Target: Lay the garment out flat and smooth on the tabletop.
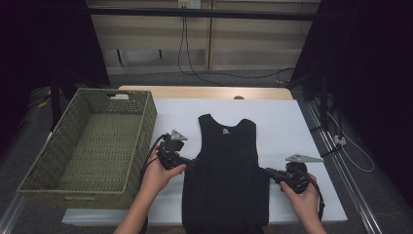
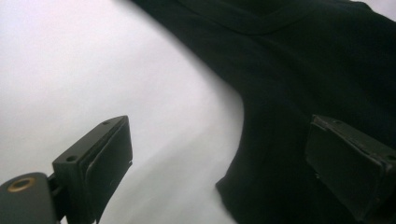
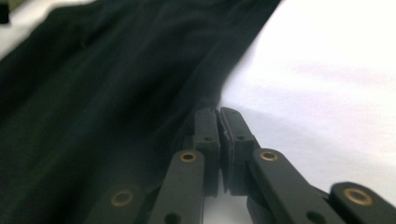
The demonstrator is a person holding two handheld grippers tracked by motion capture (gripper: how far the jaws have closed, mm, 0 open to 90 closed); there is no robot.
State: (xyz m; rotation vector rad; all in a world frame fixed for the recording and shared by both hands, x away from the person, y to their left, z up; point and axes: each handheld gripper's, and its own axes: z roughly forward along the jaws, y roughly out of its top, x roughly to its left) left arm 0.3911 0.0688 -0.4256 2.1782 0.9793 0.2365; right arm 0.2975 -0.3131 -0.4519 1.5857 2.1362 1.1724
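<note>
A black sleeveless top [image 1: 226, 165] lies flat on the white sheet [image 1: 292, 122], neckline away from me. My left gripper [image 1: 192, 161] is at the top's left edge below the armhole. In the left gripper view that gripper [image 2: 224, 163] stands open, one jaw over the white sheet and the other over the black cloth [image 2: 303, 70], with the cloth's edge between them. My right gripper [image 1: 268, 171] is at the top's right edge. In the right gripper view its jaws [image 3: 218, 116] are pressed together right at the hem of the black cloth [image 3: 93, 93].
A large woven basket [image 1: 141, 141] with nothing in it stands to the left of the top, close to my left hand. The wooden table edge [image 1: 204, 91] shows beyond the sheet. Bare white sheet lies to the right of the top.
</note>
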